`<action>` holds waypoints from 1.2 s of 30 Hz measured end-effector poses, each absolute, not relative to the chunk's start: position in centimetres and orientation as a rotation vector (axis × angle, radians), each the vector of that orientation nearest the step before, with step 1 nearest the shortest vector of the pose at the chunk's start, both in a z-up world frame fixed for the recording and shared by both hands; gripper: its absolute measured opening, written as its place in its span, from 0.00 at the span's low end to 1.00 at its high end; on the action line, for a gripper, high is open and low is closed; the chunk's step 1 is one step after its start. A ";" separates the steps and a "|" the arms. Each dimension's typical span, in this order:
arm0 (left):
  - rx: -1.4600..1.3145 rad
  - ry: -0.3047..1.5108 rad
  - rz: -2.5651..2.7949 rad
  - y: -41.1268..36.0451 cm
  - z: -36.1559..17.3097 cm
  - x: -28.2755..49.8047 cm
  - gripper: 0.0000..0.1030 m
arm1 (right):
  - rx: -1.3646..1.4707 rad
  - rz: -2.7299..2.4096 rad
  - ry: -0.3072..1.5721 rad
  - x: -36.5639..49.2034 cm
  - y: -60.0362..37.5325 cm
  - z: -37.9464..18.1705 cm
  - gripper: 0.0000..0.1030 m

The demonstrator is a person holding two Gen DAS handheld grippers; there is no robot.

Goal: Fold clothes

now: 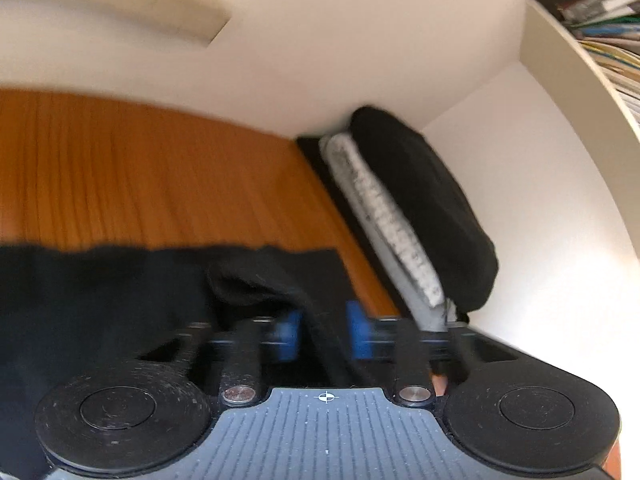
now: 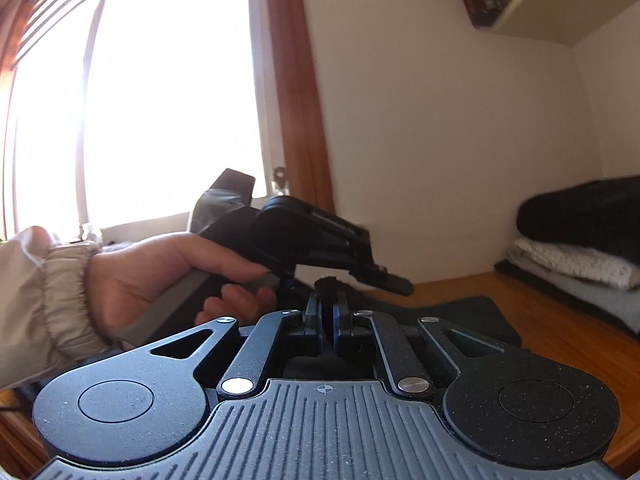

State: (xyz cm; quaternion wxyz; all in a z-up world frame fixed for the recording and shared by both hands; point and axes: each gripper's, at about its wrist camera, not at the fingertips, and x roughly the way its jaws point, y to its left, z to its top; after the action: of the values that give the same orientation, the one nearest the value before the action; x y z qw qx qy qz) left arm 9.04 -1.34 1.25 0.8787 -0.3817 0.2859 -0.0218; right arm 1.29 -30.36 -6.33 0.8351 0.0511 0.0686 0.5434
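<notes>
both grippers clenched on black garment [image 1: 120, 300]: left gripper [image 1: 322, 334] and right gripper [image 2: 327, 316] pinch fabric. keep tension even, lay fold flat; folded stack [image 1: 408, 216] ahead-right.

This is a room in a home, most likely a bedroom or study corner with plain cream-white walls [image 2: 440, 140]. A bright window with a warm brown wooden frame [image 2: 296, 100] and slatted blinds lets in daylight, and a white wall-mounted shelf packed with books and binders [image 1: 600, 20] hangs near the corner. An orange-brown wooden desk [image 1: 160, 168] carries a stack of folded clothes, black over speckled white and grey [image 2: 580, 248], the sort of laundry pile found in a household.
</notes>
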 end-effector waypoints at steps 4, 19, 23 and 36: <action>-0.665 0.517 -0.073 -1.6 7.0 8.6 0.04 | 0.104 1.184 0.109 2.1 -30.3 -2.9 0.06; -0.316 0.258 -0.069 -3.1 32.4 -5.2 0.04 | 0.219 1.552 -0.095 -3.4 -26.6 17.7 0.06; -0.294 0.219 -0.019 -1.1 34.6 -10.6 0.04 | 0.192 1.657 -0.122 -7.3 -22.5 19.8 0.06; -0.350 0.160 0.204 10.0 32.3 -27.9 0.04 | 0.084 1.941 -0.044 -19.8 -9.3 20.2 0.06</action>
State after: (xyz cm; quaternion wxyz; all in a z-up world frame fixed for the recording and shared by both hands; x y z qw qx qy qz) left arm -27.89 9.97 32.30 0.9763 -0.1738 0.0794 0.1013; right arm -19.78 -9.30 20.24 0.5640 0.0355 -0.0188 0.8248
